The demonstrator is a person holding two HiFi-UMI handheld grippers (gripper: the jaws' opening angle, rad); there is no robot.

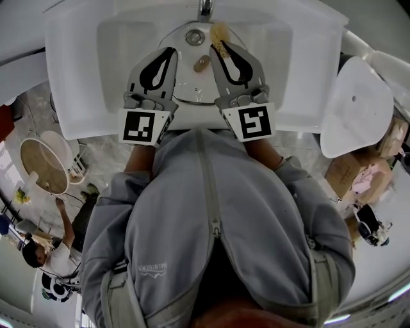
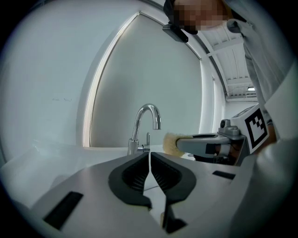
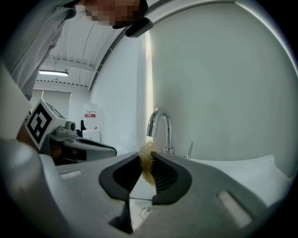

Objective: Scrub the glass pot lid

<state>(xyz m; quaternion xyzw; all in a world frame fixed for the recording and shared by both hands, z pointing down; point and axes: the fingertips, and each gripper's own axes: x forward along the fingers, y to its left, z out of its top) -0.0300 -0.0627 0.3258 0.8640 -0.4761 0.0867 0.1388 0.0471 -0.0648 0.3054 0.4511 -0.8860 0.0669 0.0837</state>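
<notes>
The glass pot lid lies in the white sink (image 1: 83, 83); I make out its brown knob (image 1: 202, 63) and the near arc of its rim (image 1: 195, 100). My left gripper (image 1: 173, 52) hovers over the lid's left side, shut, and I see nothing between its jaws (image 2: 149, 155). My right gripper (image 1: 217, 43) is shut on a yellowish scrubber (image 1: 220, 31), whose fibres stick out past the tips (image 3: 147, 166). In the left gripper view the scrubber (image 2: 170, 143) is just right of the faucet (image 2: 146, 125). The two grippers are side by side, both pointing toward the faucet (image 1: 205, 9).
A metal drain fitting (image 1: 194, 36) sits at the basin's back. A white rounded cover (image 1: 355, 106) rests to the right of the sink. Cardboard boxes (image 1: 359, 173) stand on the floor at right. At lower left are a round tray (image 1: 41, 166) and a crouching person (image 1: 54, 253).
</notes>
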